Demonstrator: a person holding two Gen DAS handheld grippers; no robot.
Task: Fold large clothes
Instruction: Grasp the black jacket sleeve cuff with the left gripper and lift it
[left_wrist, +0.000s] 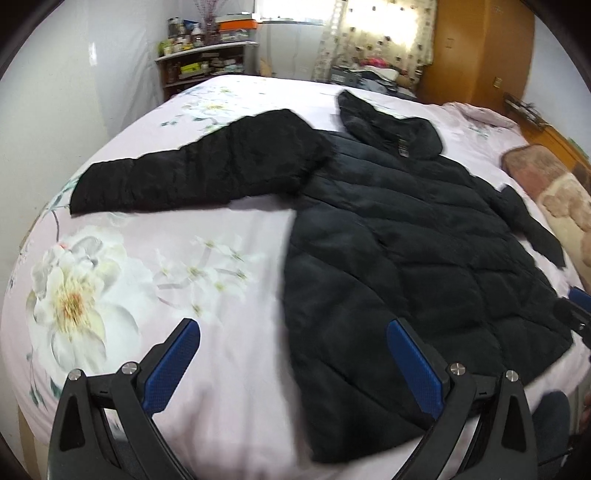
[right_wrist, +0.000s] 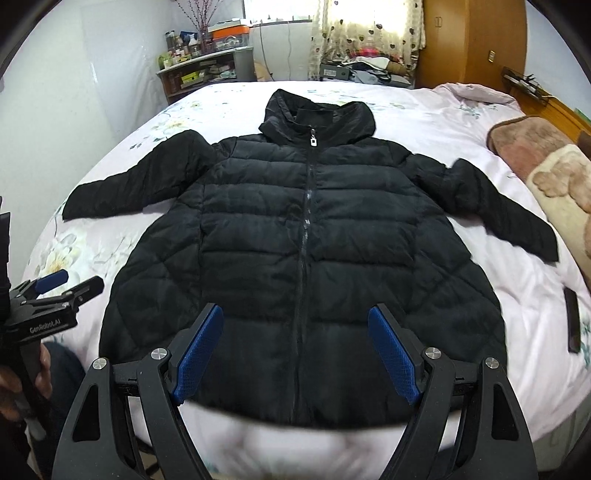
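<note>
1. State: black hooded puffer jacket (right_wrist: 306, 236) lies face up and flat on the bed (right_wrist: 461, 122), zipped to the collar, hood toward the far side, hem nearest the grippers, both sleeves splayed outward. No fold made yet, I judge.
2. Right gripper (right_wrist: 295, 358): jaws spread wide, holding nothing, above the hem and roughly centred on the zipper (right_wrist: 306, 206). Left gripper (left_wrist: 293, 362): also spread and empty, off the jacket's left edge, one finger over bare floral sheet (left_wrist: 207, 280), the other over the quilting.
3. Risk: puffer fill is thick and slippery. A shallow pinch likely catches only the outer shell, so the layer slides out mid-lift and the fold collapses.
4. Risk: grabbing the left sleeve (right_wrist: 122, 181) too near the cuff lets the rest droop and bunch at the shoulder; the fold line then goes crooked.
5. Risk: trapped air. Folded panels probably spring open unless pressed down after each fold.
6. Risk: dragging instead of lifting can pull the sheet with it and wrinkle the surface under the jacket.
7. Risk: a dark flat phone-like object (right_wrist: 573, 321) lies on the sheet well apart from the right sleeve (right_wrist: 506, 210); a wide sweep on that side could knock it off the bed.
8. Left view is blurred, so the exact finger-to-fabric gap on that side is unclear.
</note>
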